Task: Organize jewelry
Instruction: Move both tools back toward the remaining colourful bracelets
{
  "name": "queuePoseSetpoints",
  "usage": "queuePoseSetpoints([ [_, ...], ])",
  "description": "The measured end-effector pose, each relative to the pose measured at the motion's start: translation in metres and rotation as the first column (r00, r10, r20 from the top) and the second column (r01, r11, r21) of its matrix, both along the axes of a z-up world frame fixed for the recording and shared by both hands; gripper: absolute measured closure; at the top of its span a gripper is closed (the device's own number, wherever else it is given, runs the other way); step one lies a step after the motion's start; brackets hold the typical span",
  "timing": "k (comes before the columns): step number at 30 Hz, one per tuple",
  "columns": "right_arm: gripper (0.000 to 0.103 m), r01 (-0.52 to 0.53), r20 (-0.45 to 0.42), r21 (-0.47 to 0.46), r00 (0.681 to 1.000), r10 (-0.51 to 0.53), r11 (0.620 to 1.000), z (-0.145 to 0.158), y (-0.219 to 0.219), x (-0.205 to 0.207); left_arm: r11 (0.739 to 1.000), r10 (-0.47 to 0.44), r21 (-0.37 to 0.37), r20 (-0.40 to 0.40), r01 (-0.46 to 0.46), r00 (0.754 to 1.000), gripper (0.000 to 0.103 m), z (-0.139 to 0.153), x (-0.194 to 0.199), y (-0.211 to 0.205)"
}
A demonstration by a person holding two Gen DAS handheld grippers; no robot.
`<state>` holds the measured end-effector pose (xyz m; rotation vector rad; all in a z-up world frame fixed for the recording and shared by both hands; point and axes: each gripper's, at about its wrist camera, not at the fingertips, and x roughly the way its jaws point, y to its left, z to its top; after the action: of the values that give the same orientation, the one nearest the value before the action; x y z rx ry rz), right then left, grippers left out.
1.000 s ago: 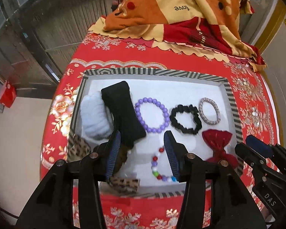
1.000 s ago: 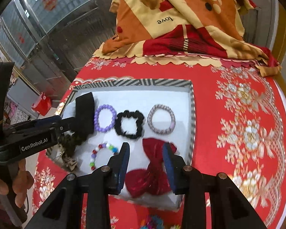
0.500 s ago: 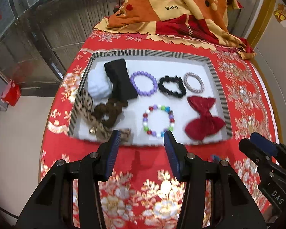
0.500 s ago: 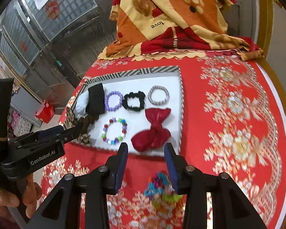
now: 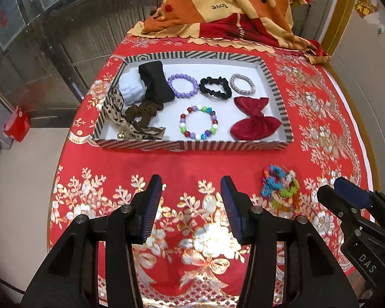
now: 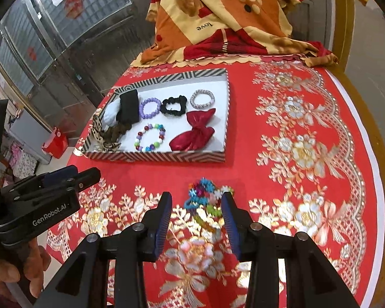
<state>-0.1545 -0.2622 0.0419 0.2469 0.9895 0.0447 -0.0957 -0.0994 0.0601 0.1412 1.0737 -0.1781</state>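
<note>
Red cloth (image 6: 308,118) fills the frame; striped tray (image 6: 156,156) sits upper left w/ 9 pieces inside by my count: 3 bead/band bracelets, 1 multicolour bead ring, 2 bows, approx 3 scrunchies. 1 stray: the bright scrunchie (image 6: 205,200) at lower centre, outside the tray. My right gripper (image 6: 196,217) is part open, empty, jaws framing it. I'd drop straight down, pinch the ruffle, not the cloth. Left gripper (image 5: 191,210) wide open, empty, lower centre.
</note>
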Motion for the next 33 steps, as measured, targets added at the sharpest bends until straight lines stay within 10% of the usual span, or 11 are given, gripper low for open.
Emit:
queuePoseSetpoints([
  [22, 0.065, -0.003, -0.02, -0.012, 1.0, 0.002, 1.0, -0.005, -0.01, -0.021, 1.0, -0.017, 0.024, 0.003, 0.017, 1.0, 0.056, -0.004, -0.025, -0.016],
  [33, 0.064, 0.03, -0.102, -0.001, 0.994, -0.03, 1.0, -0.044, -0.033, -0.02, 0.999, -0.029, -0.023, -0.123, 0.027, 0.992, 0.056, -0.033, -0.015, -0.014],
])
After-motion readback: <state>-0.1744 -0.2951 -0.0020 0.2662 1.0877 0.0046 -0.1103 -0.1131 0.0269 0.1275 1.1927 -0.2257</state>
